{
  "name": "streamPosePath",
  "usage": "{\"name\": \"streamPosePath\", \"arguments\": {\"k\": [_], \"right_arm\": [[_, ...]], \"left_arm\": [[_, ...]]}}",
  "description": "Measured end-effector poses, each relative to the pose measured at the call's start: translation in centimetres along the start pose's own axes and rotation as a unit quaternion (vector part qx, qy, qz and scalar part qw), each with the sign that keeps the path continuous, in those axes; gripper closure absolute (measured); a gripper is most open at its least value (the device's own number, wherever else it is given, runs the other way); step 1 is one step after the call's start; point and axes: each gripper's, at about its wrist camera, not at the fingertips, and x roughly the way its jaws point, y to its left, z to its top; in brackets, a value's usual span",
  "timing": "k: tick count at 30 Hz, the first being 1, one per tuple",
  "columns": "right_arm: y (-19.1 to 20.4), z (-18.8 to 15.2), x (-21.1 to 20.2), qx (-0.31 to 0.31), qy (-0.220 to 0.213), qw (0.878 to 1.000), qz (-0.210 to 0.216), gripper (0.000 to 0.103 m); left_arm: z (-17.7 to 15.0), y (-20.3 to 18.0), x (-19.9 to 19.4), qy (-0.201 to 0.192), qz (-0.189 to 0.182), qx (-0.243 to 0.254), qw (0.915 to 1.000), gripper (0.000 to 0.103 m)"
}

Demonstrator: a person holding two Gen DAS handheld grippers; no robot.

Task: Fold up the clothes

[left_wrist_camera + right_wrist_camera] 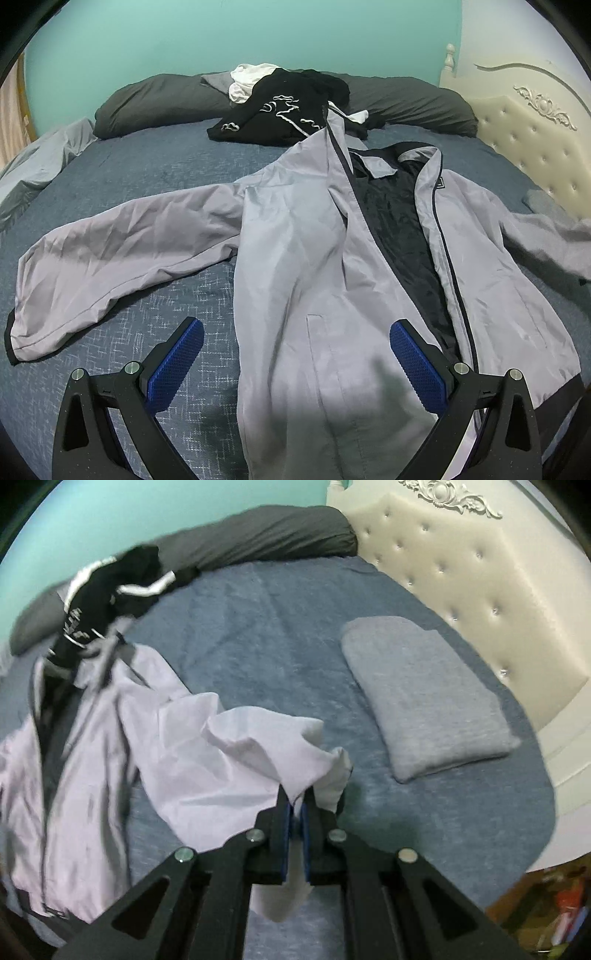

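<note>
1. Jacket first: the pale grey, thin, shiny zip-up jacket (295, 240) lies open and face up on the blue bed cover (166, 166), dark lining showing
2. Our left gripper (296, 334) hangs over its hem with the jaws spread wide and nothing between them
3. Our right gripper (297, 805) is clamped on the cuff end of the jacket's right sleeve (236, 749), which hangs limp, so we judge it light and slippery
4. We would take hold at seams, cuffs and hem
5. Farther off lies a black garment pile (280, 110)

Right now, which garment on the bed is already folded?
The grey sweater beside the tufted headboard, folded into a neat rectangle; the grey jacket lies spread open and the black garment is heaped.
</note>
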Motion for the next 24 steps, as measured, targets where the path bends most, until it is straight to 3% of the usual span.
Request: {"name": "streamPosePath", "arguments": {"k": [6, 9, 12, 18, 21, 24], "right_arm": [[2.9, -0.9, 5.7, 0.011, 0.051, 0.998, 0.036, 0.095], [4.0, -0.9, 8.0, 0.038, 0.053, 0.993, 0.101, 0.090], [4.0, -0.3, 7.7, 0.053, 0.032, 0.989, 0.131, 0.079], [-1.6, 0.0, 3.2, 0.108, -0.061, 0.975, 0.185, 0.074], [-4.4, -0.8, 3.1, 0.135, -0.050, 0.982, 0.125, 0.074], [-5.9, -2.3, 5.4, 0.146, 0.003, 0.985, 0.089, 0.074]], "left_arm": [[-0.2, -0.3, 0.3, 0.004, 0.004, 0.011, 0.9999, 0.000], [0.0, 0.0, 0.3, 0.002, 0.003, 0.005, 1.0000, 0.000], [0.2, 0.0, 0.4, 0.002, 0.002, 0.005, 1.0000, 0.000], [0.2, -0.5, 0.6, 0.003, 0.001, 0.011, 0.9999, 0.000], [0.2, -0.8, 0.6, 0.003, 0.002, 0.015, 0.9999, 0.000], [0.1, -1.1, 0.5, 0.003, 0.002, 0.018, 0.9998, 0.000]]}}
